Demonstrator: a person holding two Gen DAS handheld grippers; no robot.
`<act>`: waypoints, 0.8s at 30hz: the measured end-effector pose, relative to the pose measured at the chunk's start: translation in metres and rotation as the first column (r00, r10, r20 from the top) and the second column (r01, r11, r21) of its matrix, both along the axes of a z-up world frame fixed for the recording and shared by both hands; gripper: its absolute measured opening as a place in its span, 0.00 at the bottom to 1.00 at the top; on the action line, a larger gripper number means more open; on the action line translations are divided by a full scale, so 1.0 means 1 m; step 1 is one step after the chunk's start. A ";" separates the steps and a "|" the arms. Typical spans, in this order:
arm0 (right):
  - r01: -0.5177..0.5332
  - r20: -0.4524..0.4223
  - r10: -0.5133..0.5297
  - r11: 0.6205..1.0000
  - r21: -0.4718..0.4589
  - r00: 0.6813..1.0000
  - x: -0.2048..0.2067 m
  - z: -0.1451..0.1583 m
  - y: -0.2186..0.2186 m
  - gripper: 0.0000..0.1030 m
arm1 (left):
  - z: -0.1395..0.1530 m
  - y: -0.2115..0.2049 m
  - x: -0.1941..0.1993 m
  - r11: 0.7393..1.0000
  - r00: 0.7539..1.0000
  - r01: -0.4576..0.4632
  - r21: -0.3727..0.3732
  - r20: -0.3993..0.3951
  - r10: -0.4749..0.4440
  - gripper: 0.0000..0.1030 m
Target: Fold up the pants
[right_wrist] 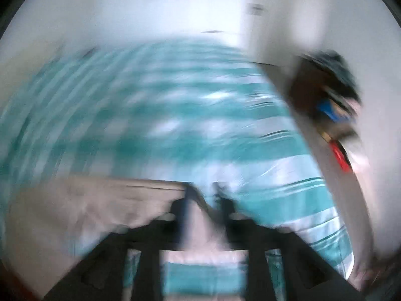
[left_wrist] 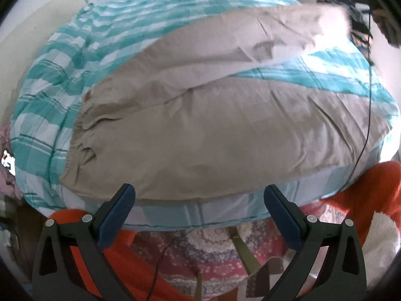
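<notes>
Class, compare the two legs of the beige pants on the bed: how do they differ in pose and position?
The near leg lies flat along the bed's front edge; the far leg angles away toward the bed's far side. The near leg looks smooth, the far leg is rumpled, its end blurred. Both are beige, join at the waist, and rest on the teal checked bedcover.

Matt beige cloth pants (left_wrist: 213,130)

Right wrist view smeared by motion, right gripper (right_wrist: 204,198) grip unreadable, pants (right_wrist: 95,200) blurred
</notes>
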State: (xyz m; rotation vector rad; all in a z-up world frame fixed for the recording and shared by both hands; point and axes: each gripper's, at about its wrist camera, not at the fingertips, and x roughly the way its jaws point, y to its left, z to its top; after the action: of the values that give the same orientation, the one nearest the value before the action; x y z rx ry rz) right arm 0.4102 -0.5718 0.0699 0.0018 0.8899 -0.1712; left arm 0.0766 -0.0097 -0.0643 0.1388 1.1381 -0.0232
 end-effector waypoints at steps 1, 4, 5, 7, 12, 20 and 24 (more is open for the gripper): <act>0.098 0.041 -0.097 0.994 -0.036 0.994 0.006 0.007 -0.021 0.66 | -0.001 0.004 0.000 1.000 1.000 -0.011 0.004 0.009 0.011 0.99; 0.111 0.034 -0.111 0.994 0.003 0.993 -0.006 -0.015 -0.039 0.66 | -0.017 0.013 0.007 0.999 0.999 -0.046 0.018 -0.023 0.046 0.99; 0.104 -0.006 -0.104 0.994 0.040 0.995 -0.016 -0.039 -0.043 0.66 | -0.023 0.014 0.010 0.998 0.998 -0.054 0.018 -0.044 0.054 0.99; 0.095 -0.091 -0.086 0.990 0.108 0.992 -0.033 -0.087 -0.047 0.63 | -0.033 0.014 0.018 0.998 0.994 -0.062 0.001 -0.086 0.062 0.99; 0.106 -0.214 -0.038 0.942 0.318 0.976 -0.076 -0.191 -0.037 0.57 | -0.030 0.015 0.064 1.000 0.999 -0.026 -0.001 -0.025 0.026 0.99; -0.077 -0.139 0.171 0.857 0.510 0.976 -0.058 -0.211 0.050 0.57 | -0.040 0.041 0.232 0.982 0.941 -0.188 -0.008 0.285 0.183 0.99; -0.049 -0.131 0.150 0.820 0.570 0.980 -0.020 -0.213 0.054 0.57 | -0.126 0.066 0.288 0.959 0.952 -0.269 0.089 0.175 0.251 0.99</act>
State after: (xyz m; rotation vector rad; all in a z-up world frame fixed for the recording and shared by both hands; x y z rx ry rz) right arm 0.3901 -0.5183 -0.1432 0.5036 1.0841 0.2029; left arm 0.3644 0.0564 -0.1903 0.0871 0.9872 0.2832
